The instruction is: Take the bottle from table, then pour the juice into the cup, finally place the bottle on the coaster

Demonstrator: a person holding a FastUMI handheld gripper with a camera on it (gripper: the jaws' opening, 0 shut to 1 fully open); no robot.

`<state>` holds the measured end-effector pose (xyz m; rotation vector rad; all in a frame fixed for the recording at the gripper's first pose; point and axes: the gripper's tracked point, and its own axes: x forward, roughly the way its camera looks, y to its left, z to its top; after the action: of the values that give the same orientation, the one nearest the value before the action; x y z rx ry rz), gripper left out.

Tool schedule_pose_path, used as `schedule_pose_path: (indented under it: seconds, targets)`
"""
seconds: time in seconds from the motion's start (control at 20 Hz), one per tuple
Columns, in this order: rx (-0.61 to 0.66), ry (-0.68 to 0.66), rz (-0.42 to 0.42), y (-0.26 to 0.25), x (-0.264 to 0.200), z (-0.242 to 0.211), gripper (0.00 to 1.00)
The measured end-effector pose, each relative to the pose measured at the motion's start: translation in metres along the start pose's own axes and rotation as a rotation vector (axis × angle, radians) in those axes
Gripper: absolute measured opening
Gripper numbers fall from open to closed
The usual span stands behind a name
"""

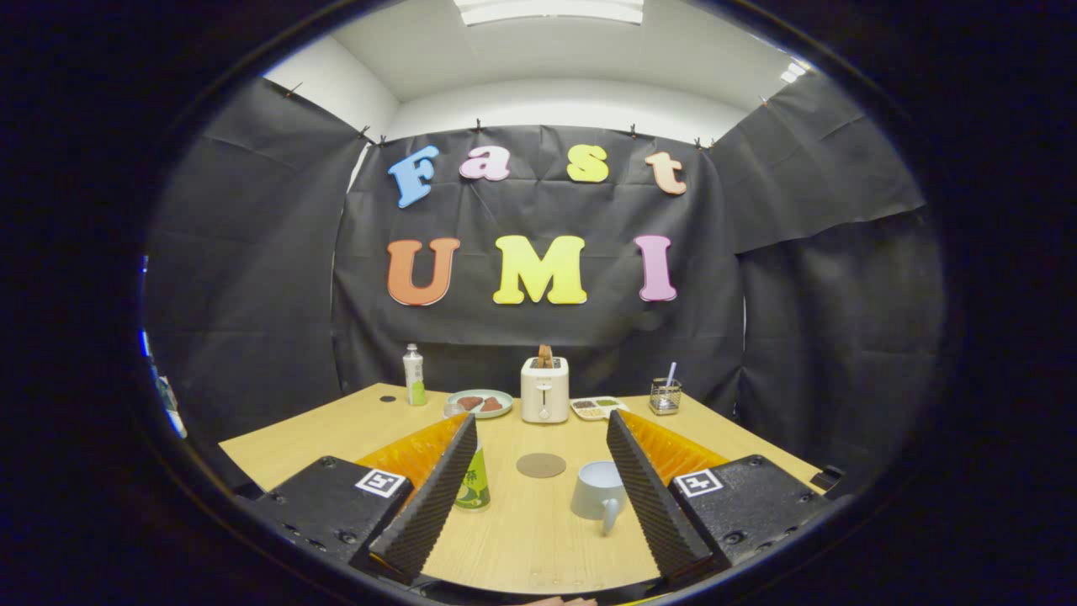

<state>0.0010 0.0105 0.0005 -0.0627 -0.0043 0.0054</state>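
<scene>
My gripper (540,418) is open above the near end of the wooden table (522,539), with nothing between its fingers. A bottle with a green label (475,488) stands on the table just inside the left finger, which hides most of it. A pale cup (596,490) with its handle toward me stands beside the right finger. Between the fingers and a little farther out lies a round brown coaster (541,465).
Along the table's far edge stand a second white-and-green bottle (413,375), a plate of food (480,404), a cream toaster (544,389) with toast in it, a divided tray (598,407) and a wire basket (665,396). Black cloth walls close in the booth.
</scene>
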Motion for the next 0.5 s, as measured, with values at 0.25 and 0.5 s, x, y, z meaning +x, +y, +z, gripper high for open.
schedule_pose_path:
  seconds: [0.25,0.5]
  targets:
    - [-0.003,-0.022,-0.007,0.004,0.0,0.001,1.0]
    - [0.018,-0.006,0.008,0.014,0.007,-0.005,1.0]
